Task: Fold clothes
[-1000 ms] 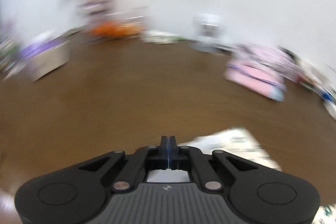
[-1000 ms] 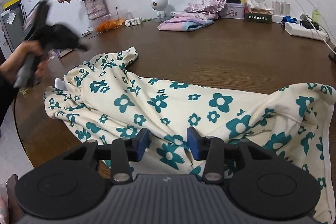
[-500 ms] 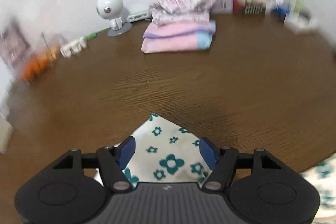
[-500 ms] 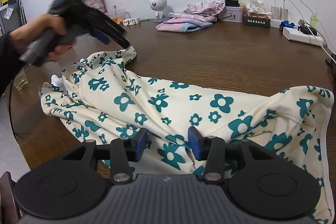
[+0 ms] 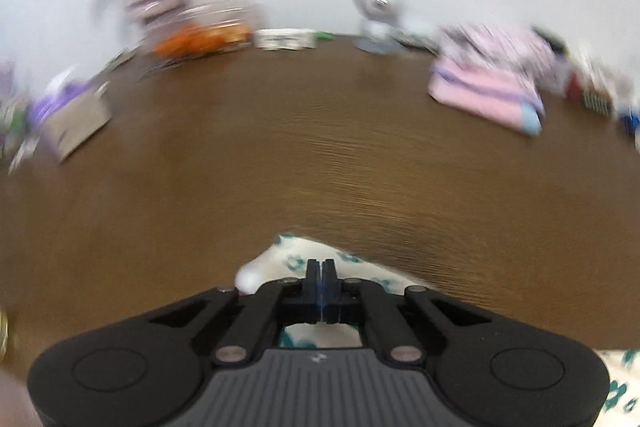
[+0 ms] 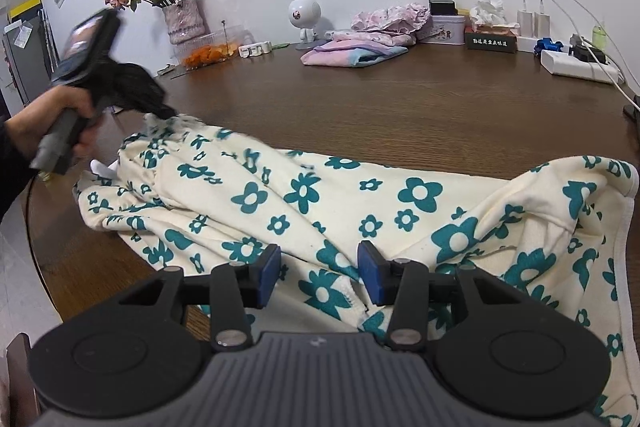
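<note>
Cream garment (image 6: 360,195) with teal flowers lies spread across the near half of the brown counter (image 6: 420,107). Left gripper (image 5: 321,277), at 9 o'clock in the right wrist view, has just closed its fingers; they are now together, clamped on the garment's far-left corner. Right gripper (image 6: 319,277) hovers at the near edge, fingers apart, cloth beneath them. Folded pink clothes (image 6: 352,51) lie at 12 o'clock.

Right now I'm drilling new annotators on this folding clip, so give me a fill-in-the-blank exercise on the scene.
1. The cream garment has teal ____ printed on it.
2. The left gripper is ____ on the garment's corner.
3. The folded pink clothes lie on the ____ table.
4. The vase holds ____.

Missing: flowers; shut; brown; roses
</note>
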Demonstrator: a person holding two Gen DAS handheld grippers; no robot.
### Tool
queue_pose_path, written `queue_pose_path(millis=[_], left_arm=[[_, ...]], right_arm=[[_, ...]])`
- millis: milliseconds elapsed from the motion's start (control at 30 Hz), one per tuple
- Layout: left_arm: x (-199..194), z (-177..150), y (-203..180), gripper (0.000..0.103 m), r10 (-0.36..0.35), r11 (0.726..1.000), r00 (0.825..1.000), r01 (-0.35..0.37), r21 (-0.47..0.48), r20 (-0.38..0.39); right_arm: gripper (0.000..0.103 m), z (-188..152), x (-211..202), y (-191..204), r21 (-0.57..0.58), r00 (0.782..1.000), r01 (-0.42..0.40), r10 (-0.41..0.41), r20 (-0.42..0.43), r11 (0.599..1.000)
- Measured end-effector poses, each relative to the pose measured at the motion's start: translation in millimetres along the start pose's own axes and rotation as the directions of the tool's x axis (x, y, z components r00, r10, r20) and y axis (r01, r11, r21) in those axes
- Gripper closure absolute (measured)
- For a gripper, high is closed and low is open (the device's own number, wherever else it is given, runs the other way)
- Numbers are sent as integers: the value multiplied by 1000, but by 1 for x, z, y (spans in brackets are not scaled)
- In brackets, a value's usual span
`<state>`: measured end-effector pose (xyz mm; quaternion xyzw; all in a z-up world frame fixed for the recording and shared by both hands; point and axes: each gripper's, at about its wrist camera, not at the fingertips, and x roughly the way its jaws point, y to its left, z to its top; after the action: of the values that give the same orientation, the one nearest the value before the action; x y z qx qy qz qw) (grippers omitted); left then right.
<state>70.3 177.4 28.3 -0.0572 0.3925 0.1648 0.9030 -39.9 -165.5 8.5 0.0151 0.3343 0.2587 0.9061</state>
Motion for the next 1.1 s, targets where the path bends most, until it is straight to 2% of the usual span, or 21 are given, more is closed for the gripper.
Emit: queue_pose_path(millis=[100,200,233,300,367,467,533,567,600,633,667,733,800,867,933,967,1033,1100], left_arm=[[-21,-12,34,103,0,996,1000,3,-88,27],[-32,-24,49,103,-68,996,998,68,-64,0],[-36,-26,48,100,-116,993,993,116,-26,-7],[-49,-30,39,89,-191,981,981,192,37,-37],[-61,-36,27,61,-261,959,962,268,91,-76],[-72,-52,4,44,-372,900,920,390,193,-123],[-71,-64,-15,34,-385,875,911,411,257,-145],[-67,-68,-20,33,-375,872,915,404,276,-151],[-62,-72,-26,34,-365,869,918,396,295,-156],[-58,-75,-31,39,-359,866,920,392,311,-160],[-54,-75,-32,65,-368,860,916,401,316,-162],[-44,-72,-33,100,-402,849,900,435,298,-168],[-37,-66,-31,100,-432,855,894,448,262,-117],[-35,-60,-31,101,-437,864,899,423,271,-10],[-35,-56,-29,101,-446,873,891,414,259,82],[-34,-56,-29,100,-447,877,890,414,245,95],[-35,-59,-31,97,-434,881,897,404,247,80],[-40,-66,-33,89,-395,885,917,360,296,64]], right_arm=[[60,0,1,-1,13,1000,0,0,4,1000],[60,-1,1,1,8,1000,7,-7,7,1000],[60,-1,1,2,3,1000,10,-10,8,1000],[60,0,1,3,0,1000,17,-17,4,1000],[60,1,1,3,7,1000,18,-18,2,1000],[60,2,1,1,29,1000,12,-12,5,1000],[60,4,1,-2,46,1000,8,-9,9,999],[60,5,0,-2,49,1000,6,-7,17,999],[60,7,-2,-2,50,1000,5,-6,25,999],[60,9,-4,0,37,999,-7,6,39,999],[59,13,-7,4,11,998,-21,21,54,1000],[53,19,-9,15,-52,997,-38,41,62,998],[49,23,-2,27,-113,997,-59,64,42,992],[49,29,10,38,-154,997,-64,68,22,986],[49,36,24,48,-179,998,-56,58,10,982],[49,40,31,53,-192,999,-52,54,4,980],[51,46,43,62,-206,999,-44,45,1,978],[66,48,55,69,-217,1000,-12,7,-21,976]])
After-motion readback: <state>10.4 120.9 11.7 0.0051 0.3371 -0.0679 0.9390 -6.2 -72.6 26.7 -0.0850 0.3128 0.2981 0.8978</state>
